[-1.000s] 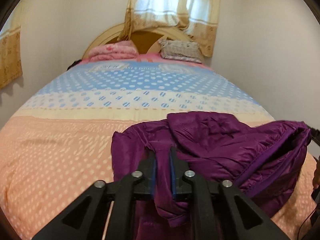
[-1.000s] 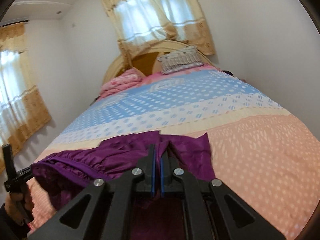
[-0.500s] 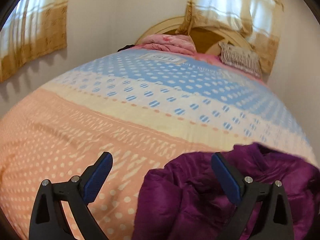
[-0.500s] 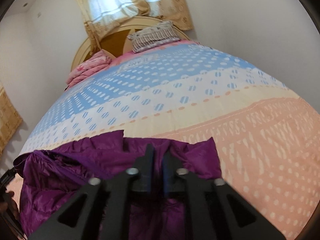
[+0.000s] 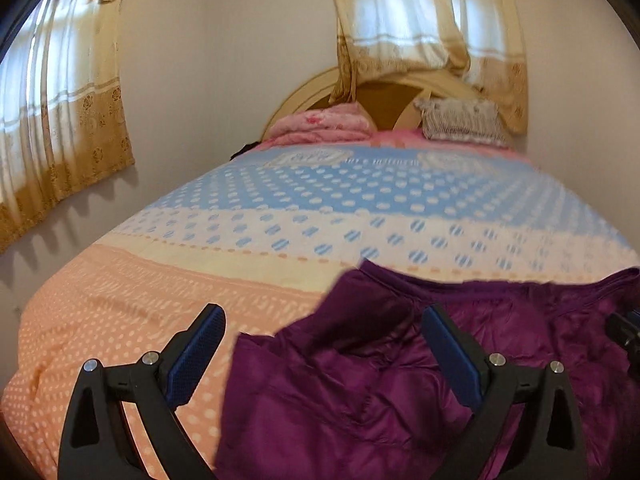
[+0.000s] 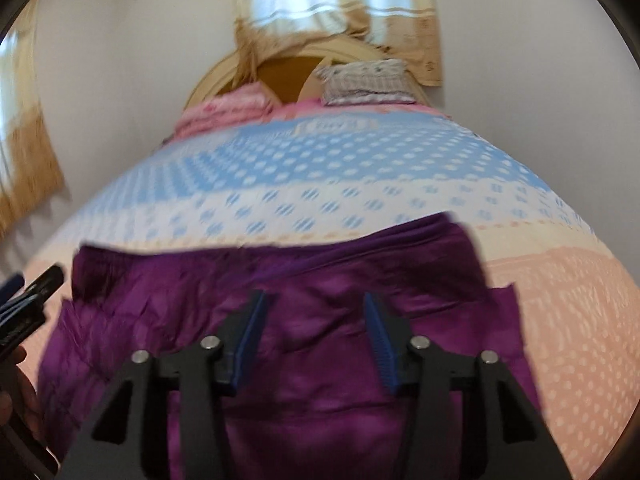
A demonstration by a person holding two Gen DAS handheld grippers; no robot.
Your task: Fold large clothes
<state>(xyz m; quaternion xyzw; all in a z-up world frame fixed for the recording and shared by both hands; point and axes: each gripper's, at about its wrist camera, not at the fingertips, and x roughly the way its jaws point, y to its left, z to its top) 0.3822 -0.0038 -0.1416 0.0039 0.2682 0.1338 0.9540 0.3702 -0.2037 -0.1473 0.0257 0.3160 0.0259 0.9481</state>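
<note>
From the left wrist view, the left gripper (image 5: 320, 344) stands wide apart and grips nothing, hanging over the near left edge of the purple jacket (image 5: 400, 380), which lies crumpled on the peach end of the bedspread (image 5: 132, 300). From the right wrist view, the right gripper (image 6: 314, 316) hangs above that jacket (image 6: 320, 288), its jaws opening with nothing pinched between them, while the left gripper (image 6: 28, 296) shows at the left edge.

Purple jacket (image 5: 360, 392) — dotted peach-blue bedspread (image 5: 240, 240)
</note>
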